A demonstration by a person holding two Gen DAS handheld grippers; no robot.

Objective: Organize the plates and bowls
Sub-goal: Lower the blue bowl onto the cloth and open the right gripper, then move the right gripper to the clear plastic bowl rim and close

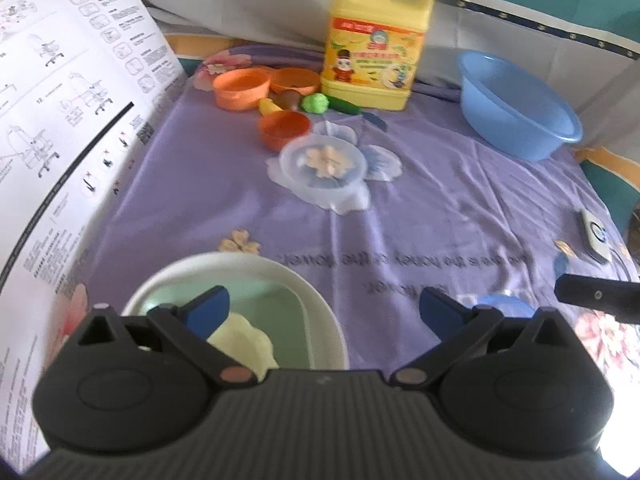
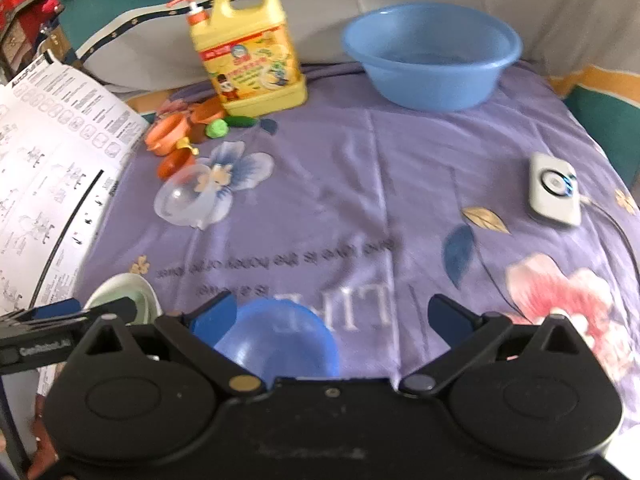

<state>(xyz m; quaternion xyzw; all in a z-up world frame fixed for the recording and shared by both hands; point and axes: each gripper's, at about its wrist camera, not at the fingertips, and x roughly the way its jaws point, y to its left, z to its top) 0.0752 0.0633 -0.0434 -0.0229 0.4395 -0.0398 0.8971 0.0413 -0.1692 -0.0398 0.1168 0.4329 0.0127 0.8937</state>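
My left gripper (image 1: 324, 308) is open, its left finger over a white bowl with a pale green inside (image 1: 256, 280) that holds a cream lump (image 1: 244, 344). My right gripper (image 2: 332, 316) is open above a small blue bowl (image 2: 280, 340); its left finger sits at the bowl's rim. The white bowl also shows in the right wrist view (image 2: 120, 288). A clear plastic bowl (image 1: 320, 164) lies mid-table, also seen in the right wrist view (image 2: 188, 196). Small orange bowls (image 1: 244, 88) cluster at the back left. A large blue basin (image 1: 516, 104) stands at the back right.
A yellow detergent jug (image 1: 376, 40) stands at the back. Toy vegetables (image 1: 316, 102) lie by the orange bowls. A printed instruction sheet (image 1: 60, 120) stands along the left edge. A white device with a cable (image 2: 554, 188) lies on the right of the purple cloth (image 1: 440, 208).
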